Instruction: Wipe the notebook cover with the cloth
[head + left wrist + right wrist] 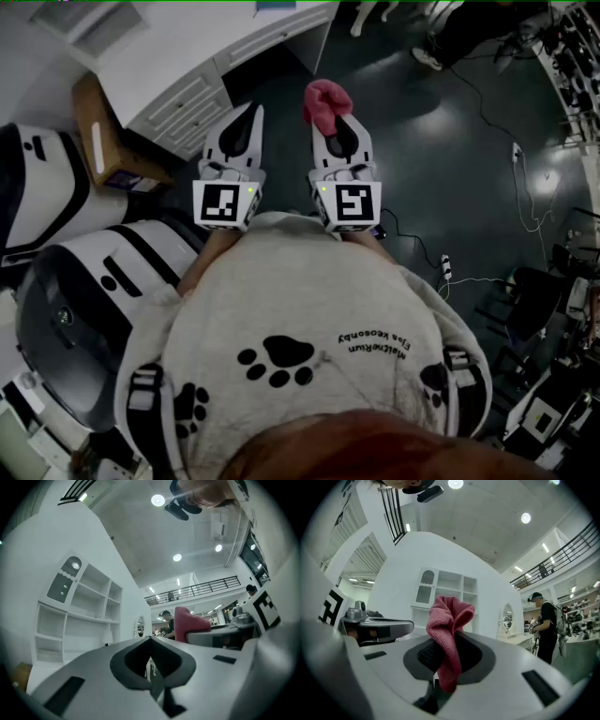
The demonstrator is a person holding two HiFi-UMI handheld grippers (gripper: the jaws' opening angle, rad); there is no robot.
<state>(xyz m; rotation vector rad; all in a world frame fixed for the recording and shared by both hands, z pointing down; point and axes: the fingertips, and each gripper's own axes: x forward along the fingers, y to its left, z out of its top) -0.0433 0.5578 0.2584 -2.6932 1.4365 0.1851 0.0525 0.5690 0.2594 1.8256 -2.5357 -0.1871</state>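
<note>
Cardboard box (103, 141) and cables (536, 221) on dark floor (450, 122)

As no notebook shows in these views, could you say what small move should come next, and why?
Probably turn and lower the right gripper to find the notebook: it is shut on the pink cloth but held over dark floor, no notebook in sight.

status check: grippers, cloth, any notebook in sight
Left gripper shut, empty. Right gripper shut on pink cloth. Both held out in front of chest. No notebook in any view, wiping not started.
</note>
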